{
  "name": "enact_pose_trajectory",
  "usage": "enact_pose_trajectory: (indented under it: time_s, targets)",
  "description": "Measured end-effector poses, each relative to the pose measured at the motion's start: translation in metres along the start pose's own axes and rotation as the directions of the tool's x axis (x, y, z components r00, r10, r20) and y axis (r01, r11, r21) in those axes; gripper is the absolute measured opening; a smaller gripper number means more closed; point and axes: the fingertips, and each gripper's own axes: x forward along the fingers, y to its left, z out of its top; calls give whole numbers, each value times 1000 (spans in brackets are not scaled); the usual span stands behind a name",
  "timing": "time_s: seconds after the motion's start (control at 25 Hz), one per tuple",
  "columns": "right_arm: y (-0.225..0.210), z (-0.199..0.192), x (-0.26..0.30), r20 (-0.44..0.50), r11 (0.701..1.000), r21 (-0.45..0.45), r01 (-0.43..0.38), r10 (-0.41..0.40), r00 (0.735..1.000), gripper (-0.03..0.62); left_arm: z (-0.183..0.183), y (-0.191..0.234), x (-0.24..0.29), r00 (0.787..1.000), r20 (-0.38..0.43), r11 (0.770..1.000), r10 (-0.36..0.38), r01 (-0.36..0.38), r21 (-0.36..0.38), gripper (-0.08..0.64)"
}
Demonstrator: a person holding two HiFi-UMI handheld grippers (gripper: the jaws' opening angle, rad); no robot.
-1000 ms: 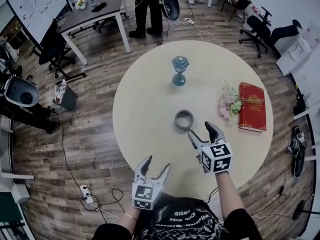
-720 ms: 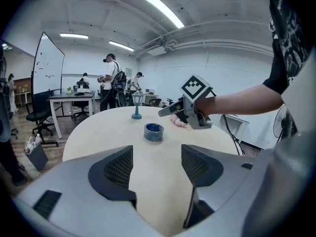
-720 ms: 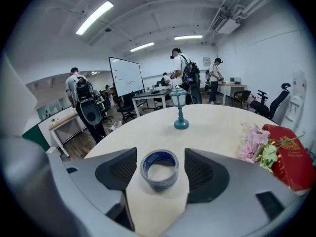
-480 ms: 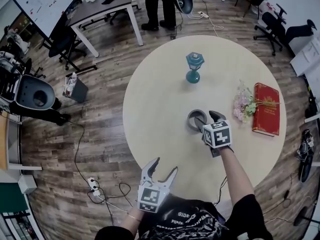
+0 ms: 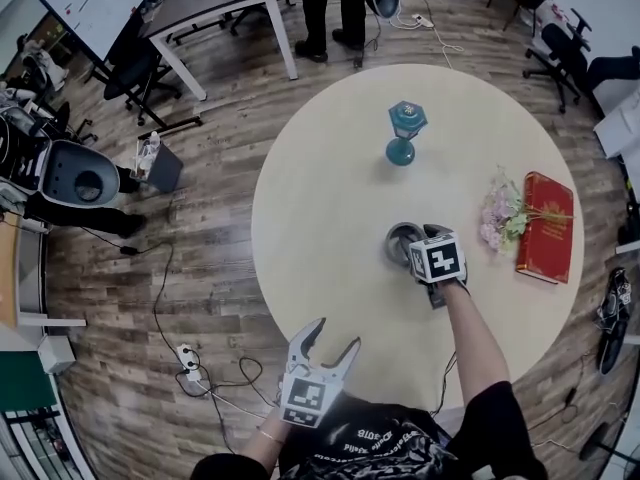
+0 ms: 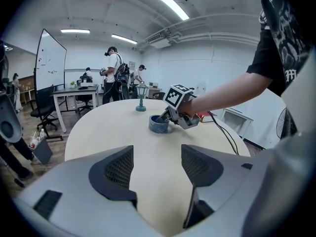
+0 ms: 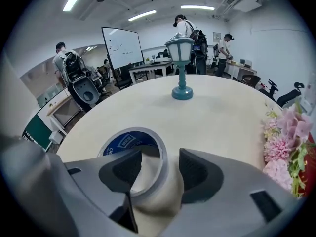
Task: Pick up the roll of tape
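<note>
The roll of tape (image 5: 399, 239) lies flat on the round beige table (image 5: 320, 218), grey outside with a blue core (image 7: 122, 141). My right gripper (image 5: 412, 245) points steeply down over the roll's near wall. In the right gripper view (image 7: 161, 165) one jaw is inside the hole and the other outside the wall. The jaws are closing, and a gap still shows beside the outer jaw. The left gripper view shows the same roll (image 6: 159, 124) with the right gripper (image 6: 166, 116) on it. My left gripper (image 5: 328, 339) hangs open and holds nothing at the table's near edge.
A teal lantern figure (image 5: 404, 132) stands beyond the roll. Pink flowers (image 5: 497, 218) and a red book (image 5: 546, 226) lie to the right. Around the table are wooden floor, cables (image 5: 215, 388), a desk (image 5: 215, 8), office chairs and standing people.
My right gripper has moved forward and down from the near side of the roll onto its wall, and its jaws have narrowed. The left gripper has stayed put.
</note>
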Motion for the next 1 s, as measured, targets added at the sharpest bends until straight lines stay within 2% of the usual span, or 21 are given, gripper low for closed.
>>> enact_pose_trajectory:
  time_s: [0.2,0.24,0.28,0.32,0.6,0.8,1.0]
  targets:
    - [-5,0,2,-3,999,13,33,-33,999,211,-3,4,3,1000,-9,1000,8,-8,-10,318]
    - [-7,1,2,2,999,15,40,-40,999,183,-3,5,4,1000,-10,1000,7,-8,-11,318]
    - [-8,0,4,9,999,22,40,-40,999,111,-3,6,4,1000,-12,1000,7,-7,-12,318]
    - [-7,-1,5,17,999,33,33,-34,999,92,-4,6,4,1000,-13,1000,8,-8,-13,318]
    - [-7,-2,3,18,998,16,56,-56,998,86,-14,10,-3,999,-34,1000,17,-18,-25,318]
    - [-7,11,-16,103,995,43,85,-89,991,83,-16,12,-5,999,-30,999,25,-26,-36,318]
    - [0,30,-47,190,995,23,100,-103,976,81,-8,12,-5,1000,-2,999,22,-22,-32,318]
